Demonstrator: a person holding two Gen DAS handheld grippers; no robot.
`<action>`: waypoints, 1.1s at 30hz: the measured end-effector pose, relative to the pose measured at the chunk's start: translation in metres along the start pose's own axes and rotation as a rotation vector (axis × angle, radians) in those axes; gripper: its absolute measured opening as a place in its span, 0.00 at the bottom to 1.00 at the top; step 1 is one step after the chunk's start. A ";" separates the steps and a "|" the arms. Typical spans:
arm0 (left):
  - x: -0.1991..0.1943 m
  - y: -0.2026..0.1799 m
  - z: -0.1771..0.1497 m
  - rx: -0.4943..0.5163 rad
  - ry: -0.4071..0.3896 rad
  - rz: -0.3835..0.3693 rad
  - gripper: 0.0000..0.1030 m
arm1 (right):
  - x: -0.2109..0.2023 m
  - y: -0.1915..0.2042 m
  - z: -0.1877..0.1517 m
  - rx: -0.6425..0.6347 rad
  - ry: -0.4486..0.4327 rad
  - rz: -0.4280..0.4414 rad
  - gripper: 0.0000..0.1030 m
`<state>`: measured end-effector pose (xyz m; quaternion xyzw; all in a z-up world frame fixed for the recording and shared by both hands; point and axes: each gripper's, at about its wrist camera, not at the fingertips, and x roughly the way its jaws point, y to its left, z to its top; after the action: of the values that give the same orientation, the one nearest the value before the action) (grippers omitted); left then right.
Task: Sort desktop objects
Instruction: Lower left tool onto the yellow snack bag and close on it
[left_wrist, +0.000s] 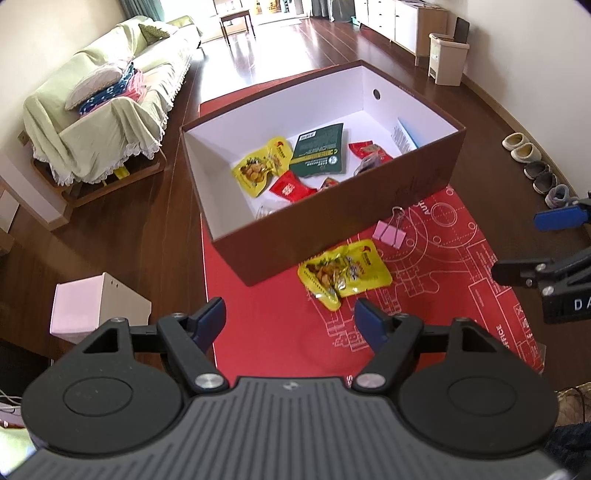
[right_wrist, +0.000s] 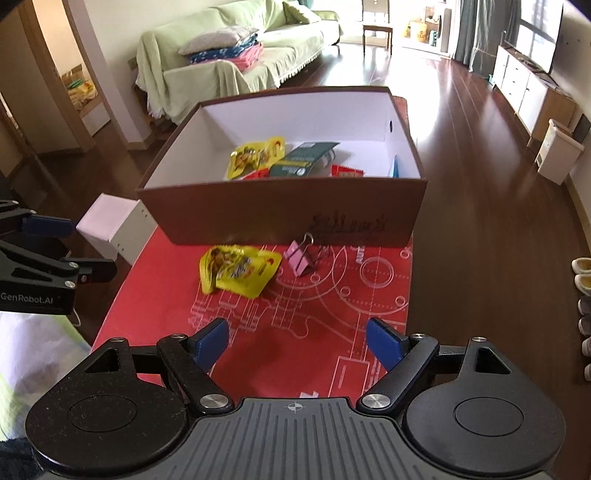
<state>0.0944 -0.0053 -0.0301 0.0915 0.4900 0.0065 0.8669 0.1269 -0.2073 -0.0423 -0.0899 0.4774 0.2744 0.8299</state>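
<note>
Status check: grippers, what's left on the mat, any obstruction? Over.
Left gripper open, empty; right gripper open, empty. Yellow snack packet and pink binder clip on red mat, outside brown box. Path clear.

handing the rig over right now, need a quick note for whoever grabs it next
Left tool: open, empty, hovering over the near part of the red mat.
Right tool: open, empty, also over the mat.
Done: the brown box already holds a yellow snack pack, a green booklet, red packets and a few smaller bits.
Left: a second yellow snack pack and a pink binder clip lie on the mat just in front of the box, side by side. Both look within easy reach of either tool; probably take the snack pack first.
</note>
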 end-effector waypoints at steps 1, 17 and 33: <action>0.000 0.000 -0.002 -0.003 0.003 0.001 0.72 | 0.001 0.001 -0.002 -0.003 0.005 0.001 0.82; 0.007 0.005 -0.027 -0.030 0.055 -0.014 0.72 | 0.014 -0.001 -0.022 0.009 0.080 -0.004 0.82; 0.044 -0.010 -0.038 0.085 0.070 -0.103 0.72 | 0.039 -0.018 -0.027 0.073 0.163 -0.028 0.82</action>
<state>0.0841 -0.0048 -0.0878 0.1027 0.5241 -0.0558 0.8436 0.1322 -0.2191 -0.0913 -0.0884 0.5519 0.2368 0.7947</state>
